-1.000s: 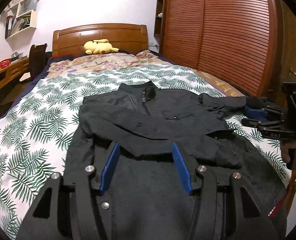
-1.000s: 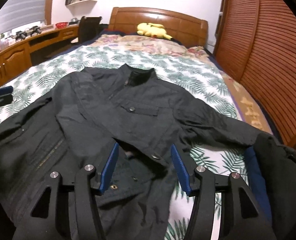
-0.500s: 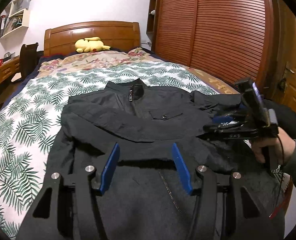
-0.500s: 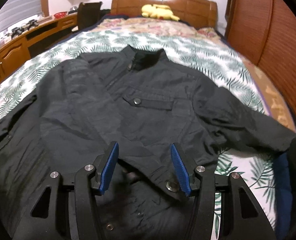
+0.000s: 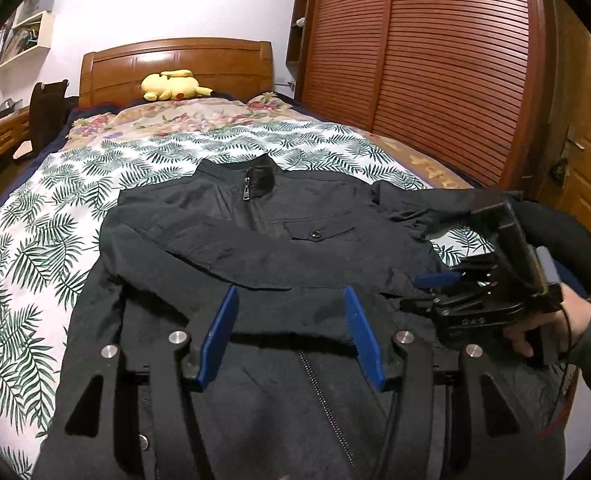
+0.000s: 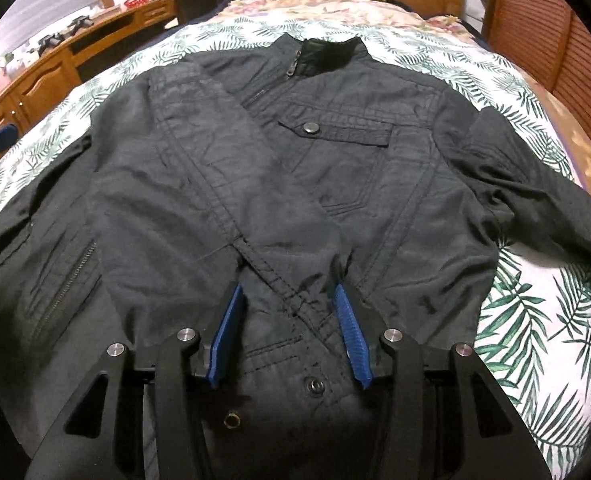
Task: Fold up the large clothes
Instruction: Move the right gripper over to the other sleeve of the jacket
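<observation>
Black cloth fills the near half of the bed: a jacket lies face up on the palm-leaf cover, collar toward the far headboard. Its left sleeve is already laid slantwise across the chest, while the right sleeve stretches out to the right, not yet folded in. The right gripper is low over the cuff of the folded sleeve near the front opening; its jaws are closing with the cuff between them, though I cannot tell whether the pads press it yet. The left gripper hovers spread over the near hem, pinching nothing. A yellow plush toy rests by the headboard, and slatted wardrobe doors stand to the right.
</observation>
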Demonstrator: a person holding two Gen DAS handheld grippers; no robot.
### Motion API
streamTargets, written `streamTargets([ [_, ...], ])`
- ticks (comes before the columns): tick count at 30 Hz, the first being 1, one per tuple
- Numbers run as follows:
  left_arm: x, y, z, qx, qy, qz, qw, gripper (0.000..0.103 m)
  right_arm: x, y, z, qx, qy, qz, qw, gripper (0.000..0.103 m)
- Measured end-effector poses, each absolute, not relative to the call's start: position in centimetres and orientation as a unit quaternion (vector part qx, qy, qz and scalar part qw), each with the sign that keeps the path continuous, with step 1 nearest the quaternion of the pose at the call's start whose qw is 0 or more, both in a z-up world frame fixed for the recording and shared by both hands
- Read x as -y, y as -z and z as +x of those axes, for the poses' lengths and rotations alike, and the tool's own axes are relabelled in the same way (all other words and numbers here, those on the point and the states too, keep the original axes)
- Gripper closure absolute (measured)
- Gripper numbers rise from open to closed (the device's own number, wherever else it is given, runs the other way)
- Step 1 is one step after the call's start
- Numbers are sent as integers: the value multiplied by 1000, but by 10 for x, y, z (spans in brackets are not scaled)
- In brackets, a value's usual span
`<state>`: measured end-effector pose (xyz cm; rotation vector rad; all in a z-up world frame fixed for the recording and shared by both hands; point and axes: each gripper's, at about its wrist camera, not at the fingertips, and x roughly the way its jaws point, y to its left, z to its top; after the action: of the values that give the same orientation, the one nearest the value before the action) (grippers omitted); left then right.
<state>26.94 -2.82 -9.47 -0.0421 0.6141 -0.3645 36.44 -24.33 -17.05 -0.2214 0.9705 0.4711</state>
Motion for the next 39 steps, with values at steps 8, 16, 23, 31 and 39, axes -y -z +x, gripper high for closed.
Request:
streamTargets([
  [8, 28, 97, 270, -301, 173, -19, 937, 48, 274, 129, 367, -428, -206, -104, 874, 51],
  [16, 30, 99, 272, -304, 173, -14, 937, 48, 328, 104, 413, -421, -110, -125, 892, 37],
  [23, 32, 102, 274, -309, 174, -14, 935, 48, 363, 119, 454, -452, -45, -143, 879, 36],
  [31, 34, 106, 279, -317, 177, -10, 932, 48, 374, 155, 485, -502, -12, -196, 842, 36],
  [39, 37, 106, 279, -318, 177, -3, 931, 48, 388, 177, 504, -522, 45, -229, 820, 50],
])
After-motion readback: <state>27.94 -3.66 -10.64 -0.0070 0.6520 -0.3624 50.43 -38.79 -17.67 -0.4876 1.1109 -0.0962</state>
